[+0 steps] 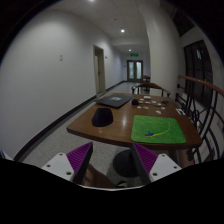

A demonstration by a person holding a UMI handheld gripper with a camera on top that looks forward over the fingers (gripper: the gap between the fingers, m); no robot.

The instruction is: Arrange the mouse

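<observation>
wooden table (120, 130) ahead carries the mouse (102, 117), a dark, rounded, low dome near its left edge, beside a green mat (158, 128) lying toward the right edge. the gripper (112, 160) hangs well short of the table with its fingers spread apart and nothing between them. the mouse lies beyond them, slightly left; its long axis cannot be told.

one mouse (102, 117), one green mat (158, 128), one laptop (116, 100)

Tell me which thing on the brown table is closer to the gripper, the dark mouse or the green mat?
The green mat, lying just ahead of the open gripper; the dark mouse sits farther back, beside it.
</observation>
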